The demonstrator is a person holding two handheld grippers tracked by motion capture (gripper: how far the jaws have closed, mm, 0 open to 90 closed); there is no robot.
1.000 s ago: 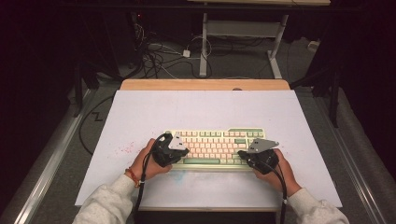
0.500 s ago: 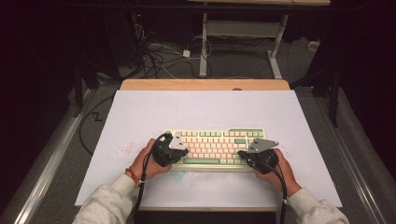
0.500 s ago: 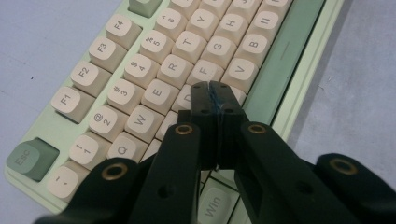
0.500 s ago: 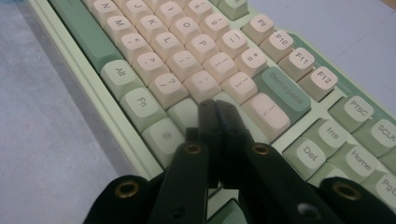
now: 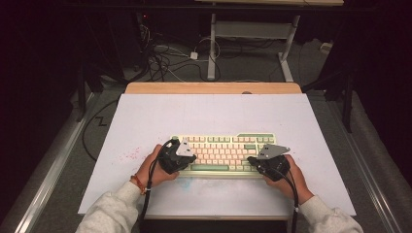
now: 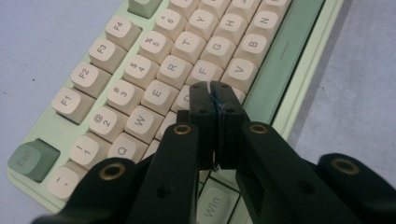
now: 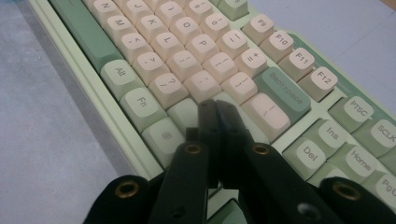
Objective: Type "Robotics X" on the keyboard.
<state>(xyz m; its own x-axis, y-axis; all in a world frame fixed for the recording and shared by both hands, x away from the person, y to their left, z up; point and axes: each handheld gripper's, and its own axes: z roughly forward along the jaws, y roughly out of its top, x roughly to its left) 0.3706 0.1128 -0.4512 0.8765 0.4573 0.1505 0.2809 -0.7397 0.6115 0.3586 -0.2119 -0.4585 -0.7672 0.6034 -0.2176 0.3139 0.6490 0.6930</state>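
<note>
A pale green keyboard (image 5: 221,151) with cream and green keys lies on the white mat (image 5: 214,114), near its front edge. My left gripper (image 5: 183,156) hovers over the keyboard's left end, its jaws shut together with nothing between them. In the left gripper view the closed tips (image 6: 214,95) sit over the cream keys (image 6: 187,56) near D and C. My right gripper (image 5: 265,159) is over the keyboard's right end, also shut and empty. In the right gripper view its tips (image 7: 215,109) rest above the keys (image 7: 219,65) near the Enter and Shift area.
The mat covers a wooden table (image 5: 214,88). Beyond the far edge, cables (image 5: 165,58) and a desk frame (image 5: 252,34) stand on the floor. Faint red specks (image 5: 128,155) mark the mat left of the keyboard. Bare mat stretches behind the keyboard.
</note>
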